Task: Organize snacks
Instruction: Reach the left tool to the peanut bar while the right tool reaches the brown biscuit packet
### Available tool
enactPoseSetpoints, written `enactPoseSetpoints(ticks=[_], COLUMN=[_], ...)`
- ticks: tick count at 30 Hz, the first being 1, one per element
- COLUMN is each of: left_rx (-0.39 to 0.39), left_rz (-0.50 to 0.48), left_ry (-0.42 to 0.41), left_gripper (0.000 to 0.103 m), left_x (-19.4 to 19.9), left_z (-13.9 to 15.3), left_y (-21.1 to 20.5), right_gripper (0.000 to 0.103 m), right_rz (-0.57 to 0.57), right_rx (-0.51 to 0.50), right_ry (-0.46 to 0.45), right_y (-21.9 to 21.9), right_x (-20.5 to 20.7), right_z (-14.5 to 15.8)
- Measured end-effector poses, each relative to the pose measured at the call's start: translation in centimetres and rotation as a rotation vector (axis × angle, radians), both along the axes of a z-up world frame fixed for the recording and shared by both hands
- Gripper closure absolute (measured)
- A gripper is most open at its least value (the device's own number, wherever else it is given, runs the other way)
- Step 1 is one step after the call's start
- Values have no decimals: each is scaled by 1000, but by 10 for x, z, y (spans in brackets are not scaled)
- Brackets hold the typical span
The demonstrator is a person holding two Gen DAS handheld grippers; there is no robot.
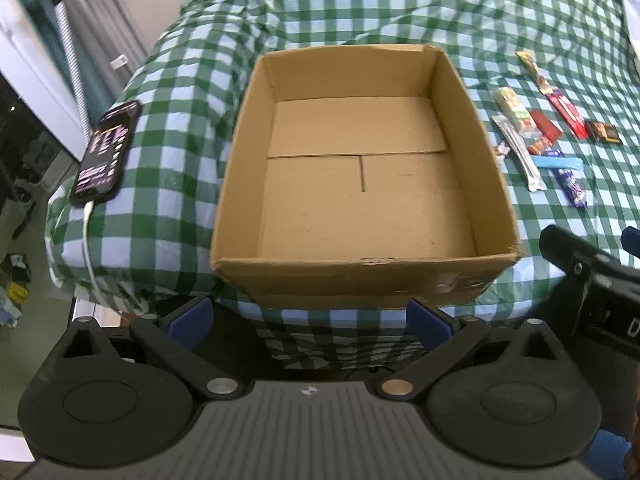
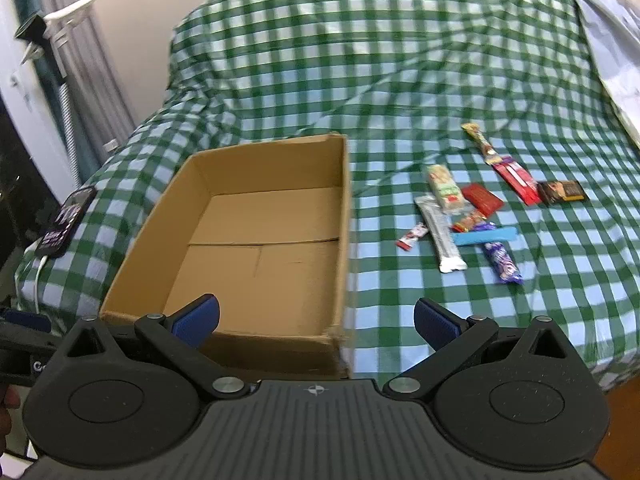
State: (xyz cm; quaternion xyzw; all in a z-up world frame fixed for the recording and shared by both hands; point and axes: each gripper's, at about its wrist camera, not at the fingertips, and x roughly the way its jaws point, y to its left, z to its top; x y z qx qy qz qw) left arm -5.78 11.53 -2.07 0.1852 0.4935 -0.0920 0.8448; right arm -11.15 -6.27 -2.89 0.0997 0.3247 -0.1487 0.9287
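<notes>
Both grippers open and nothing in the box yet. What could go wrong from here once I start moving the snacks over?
1. The snacks lie overlapped: the silver bar, blue stick and purple bar touch, so the right gripper may drag a neighbour along.
2. The cardboard box rests on a soft checked bedspread; bumping its wall could shift it.
3. The phone, plugged into a white cable, lies at the bed's edge near the left gripper.

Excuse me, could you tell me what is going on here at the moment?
A person holds a gripper in each hand over a bed with a green checked cover. The left gripper and right gripper are both open and hold nothing. An empty cardboard box sits on the cover, and a cluster of wrapped snacks lies to its right. No snack is in the box yet.
</notes>
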Motion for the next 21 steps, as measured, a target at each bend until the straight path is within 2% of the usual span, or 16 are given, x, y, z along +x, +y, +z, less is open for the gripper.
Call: enactPoseSetpoints(ticks=[6,12,15,21], left_rx=[13,-14,-27,-21], left_rz=[-58,-138,-181,-245], left_ry=[15,50,78,116], left_gripper=[0,0,0,0], left_x=[3,13,21,45], left_z=[-1,0,-4,-23], left_y=[-37,-93,-127,-204], right_gripper=[0,0,0,0], right_rz=[-65,-193,-275,-418], right_rx=[80,104,100,99], right_ry=[-26,-44,-12,80], right_y=[-44,-108,-136,-221], right_x=[-14,-32,-31,-28], right_z=[-1,-5,-4,-24])
